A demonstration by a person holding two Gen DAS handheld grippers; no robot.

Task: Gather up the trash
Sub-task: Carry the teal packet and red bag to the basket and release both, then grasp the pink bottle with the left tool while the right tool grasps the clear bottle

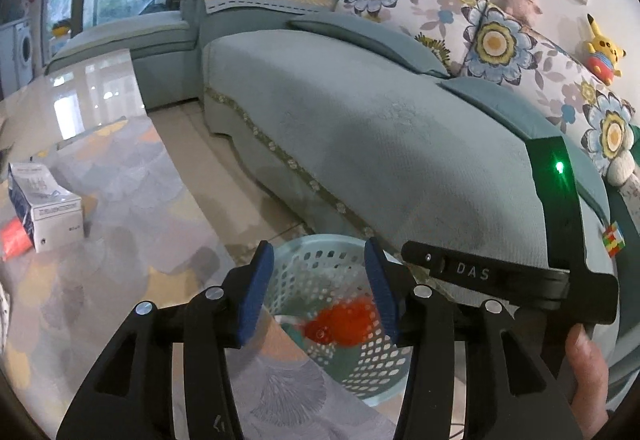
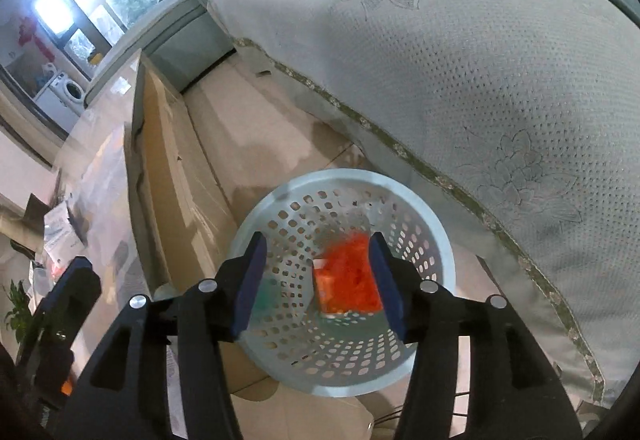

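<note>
A pale blue perforated basket (image 2: 432, 228) stands on the floor beside the sofa; it also shows in the left wrist view (image 1: 384, 372). A blurred orange wrapper (image 2: 348, 276) is inside it, also seen in the left wrist view (image 1: 344, 324). My right gripper (image 2: 316, 280) is open and empty, right above the basket. My left gripper (image 1: 320, 288) is open and empty over the table edge, next to the basket. A white and blue carton (image 1: 44, 207) and an orange wrapper (image 1: 14, 240) lie on the table at the far left.
The right gripper's body (image 1: 552, 240) and the hand holding it sit at the right of the left wrist view. A teal sofa (image 1: 360, 111) with floral cushions runs behind the basket. The patterned tabletop (image 1: 132, 224) lies left, its cardboard-coloured side (image 2: 168, 179) close to the basket.
</note>
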